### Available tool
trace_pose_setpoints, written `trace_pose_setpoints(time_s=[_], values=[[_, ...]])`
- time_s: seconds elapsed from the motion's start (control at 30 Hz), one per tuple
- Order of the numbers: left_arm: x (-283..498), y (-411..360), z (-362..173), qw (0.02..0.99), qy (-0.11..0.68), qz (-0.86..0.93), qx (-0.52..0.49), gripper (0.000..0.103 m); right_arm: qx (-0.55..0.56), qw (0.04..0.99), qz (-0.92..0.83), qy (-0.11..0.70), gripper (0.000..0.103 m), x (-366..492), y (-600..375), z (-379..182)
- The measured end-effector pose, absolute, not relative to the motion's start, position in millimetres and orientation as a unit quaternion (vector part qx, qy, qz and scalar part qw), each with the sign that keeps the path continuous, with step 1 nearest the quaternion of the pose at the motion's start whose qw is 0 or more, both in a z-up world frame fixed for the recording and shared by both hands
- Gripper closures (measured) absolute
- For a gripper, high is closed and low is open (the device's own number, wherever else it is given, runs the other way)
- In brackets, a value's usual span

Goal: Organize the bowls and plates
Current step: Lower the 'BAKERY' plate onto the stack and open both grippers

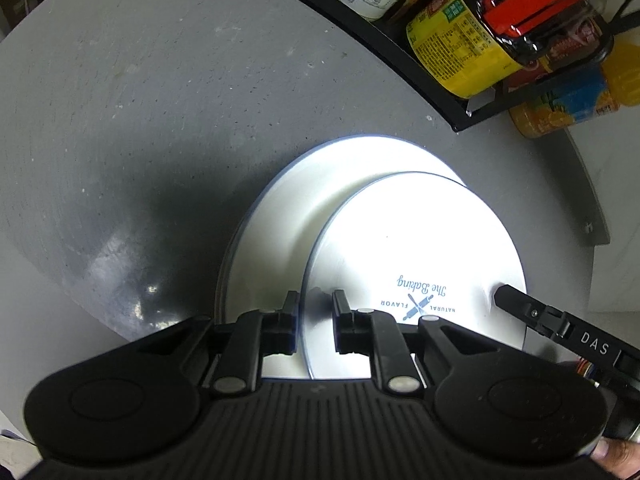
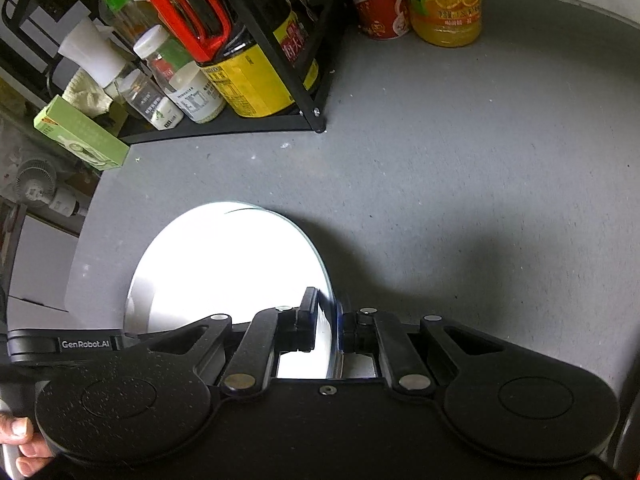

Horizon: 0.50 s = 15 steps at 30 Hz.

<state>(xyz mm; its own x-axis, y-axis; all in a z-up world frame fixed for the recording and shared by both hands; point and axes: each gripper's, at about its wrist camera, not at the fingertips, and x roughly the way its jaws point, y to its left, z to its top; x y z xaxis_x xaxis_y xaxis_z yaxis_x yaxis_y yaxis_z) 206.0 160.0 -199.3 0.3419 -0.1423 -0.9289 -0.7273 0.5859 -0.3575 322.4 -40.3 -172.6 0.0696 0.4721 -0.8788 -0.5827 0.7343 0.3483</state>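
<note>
Two white plates are on the grey table. The upper plate (image 1: 416, 248), printed "The Baking", overlaps the lower plate (image 1: 288, 216). My left gripper (image 1: 316, 304) is partly open, its fingers astride the upper plate's left rim with a gap on the inner side. My right gripper (image 2: 328, 312) is shut on the right rim of the upper plate (image 2: 224, 264); one of its fingers (image 1: 516, 300) shows in the left wrist view on that plate's right edge.
A black wire rack (image 2: 248, 124) holding sauce bottles and jars stands at the back. A red can (image 2: 378, 0) and an orange juice bottle (image 2: 446, 4) stand beside it. A green box (image 2: 80, 136) lies at the table's left edge.
</note>
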Motion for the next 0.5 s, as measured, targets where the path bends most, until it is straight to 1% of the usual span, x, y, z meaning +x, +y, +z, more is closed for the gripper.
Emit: trace_pose_setpoints(time_s=[0.17,0.4,0.43,0.47,0.5], values=[[208.7,155.1,-195.0,0.715,0.551,0.207,-0.378,0.089,-0.045,0.733,0.363,0.573,0.093,321.7,-40.7,-173.8],[207.1,156.6,-175.0,0.722,0.557,0.213,-0.351,0.088,-0.048,0.737,0.358,0.571,0.093,320.9,-38.5,-173.8],[206.6,157.3,-171.0,0.724,0.556,0.217,-0.346,0.083,-0.049,0.738,0.357,0.57,0.092,320.4,-37.9,-173.5],[205.7,158.1,-166.5,0.728,0.553,0.223,-0.34,0.075,-0.051,0.739,0.357,0.569,0.092,320.1,-37.0,-173.3],[204.0,158.6,-162.1,0.731,0.549,0.228,-0.334,0.072,-0.054,0.74,0.357,0.568,0.092,319.7,-36.2,-173.1]])
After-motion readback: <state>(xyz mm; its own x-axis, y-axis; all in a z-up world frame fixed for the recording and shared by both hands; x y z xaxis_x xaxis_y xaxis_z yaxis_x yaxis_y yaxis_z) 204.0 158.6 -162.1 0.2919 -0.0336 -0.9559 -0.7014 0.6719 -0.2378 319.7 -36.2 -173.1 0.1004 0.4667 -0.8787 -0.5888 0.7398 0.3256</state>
